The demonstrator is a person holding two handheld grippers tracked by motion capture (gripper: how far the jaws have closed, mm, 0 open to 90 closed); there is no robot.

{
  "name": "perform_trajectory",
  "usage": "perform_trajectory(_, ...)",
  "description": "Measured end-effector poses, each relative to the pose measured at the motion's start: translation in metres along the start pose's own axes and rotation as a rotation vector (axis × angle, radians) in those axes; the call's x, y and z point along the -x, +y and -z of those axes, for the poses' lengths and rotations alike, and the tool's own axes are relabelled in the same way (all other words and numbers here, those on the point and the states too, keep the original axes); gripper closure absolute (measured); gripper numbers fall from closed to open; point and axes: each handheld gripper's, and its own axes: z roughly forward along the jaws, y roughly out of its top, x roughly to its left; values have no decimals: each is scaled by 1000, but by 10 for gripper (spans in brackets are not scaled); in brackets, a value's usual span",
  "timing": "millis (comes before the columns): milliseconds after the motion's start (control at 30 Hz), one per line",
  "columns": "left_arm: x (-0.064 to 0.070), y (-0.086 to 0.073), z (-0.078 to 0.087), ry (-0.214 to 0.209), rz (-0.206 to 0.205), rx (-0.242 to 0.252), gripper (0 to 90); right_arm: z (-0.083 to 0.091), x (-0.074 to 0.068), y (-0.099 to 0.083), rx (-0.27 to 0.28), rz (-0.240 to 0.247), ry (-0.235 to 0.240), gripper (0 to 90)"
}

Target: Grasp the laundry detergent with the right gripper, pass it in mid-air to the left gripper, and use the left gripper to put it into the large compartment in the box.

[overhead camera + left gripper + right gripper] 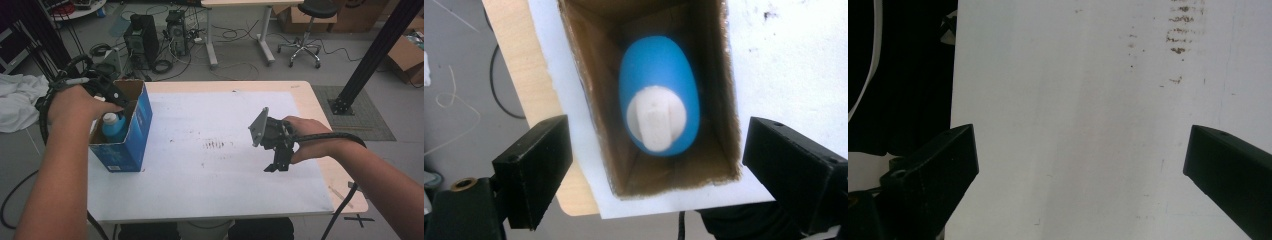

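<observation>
White table [225,165]: left gripper [656,170] looks into box [724,100], blue bottle [664,75]; both grippers' fingers open.

The table [320,165] has a light wooden top with rounded corners, standing on a grey floor. A white sheet [215,150] covers nearly all of it, leaving bare wood as a narrow strip along the far edge and a wider strip down the right side. The sheet is marked: a cluster of small dark smudges [215,144] sits near its middle, with fainter specks scattered around it. On the sheet, at the table's left edge, stands an open-topped blue cardboard box [131,135], upright, its brown inside showing. In the left gripper view the sheet's corner [684,202] lies under the box's near end, with the wooden edge [519,75] beside it.
</observation>
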Motion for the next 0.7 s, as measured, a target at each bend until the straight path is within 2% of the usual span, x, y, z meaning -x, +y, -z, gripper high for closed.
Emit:
perform_trajectory(167,7,1,10,4,-55,6,111,1,1,1,1,-3,-1,10)
perform_trajectory(267,9,1,17,-17,-90,22,96,1,1,1,5,-3,-1,10)
perform_trajectory(467,22,0,29,6,-206,32,62,2,3,-2,-3,-18,1,10)
perform_trajectory(567,27,-2,36,-11,-247,49,54,3,4,-4,1,-26,1,10)
perform_trajectory(700,36,-2,43,-22,-346,48,2,4,5,-7,-7,-34,3,10)
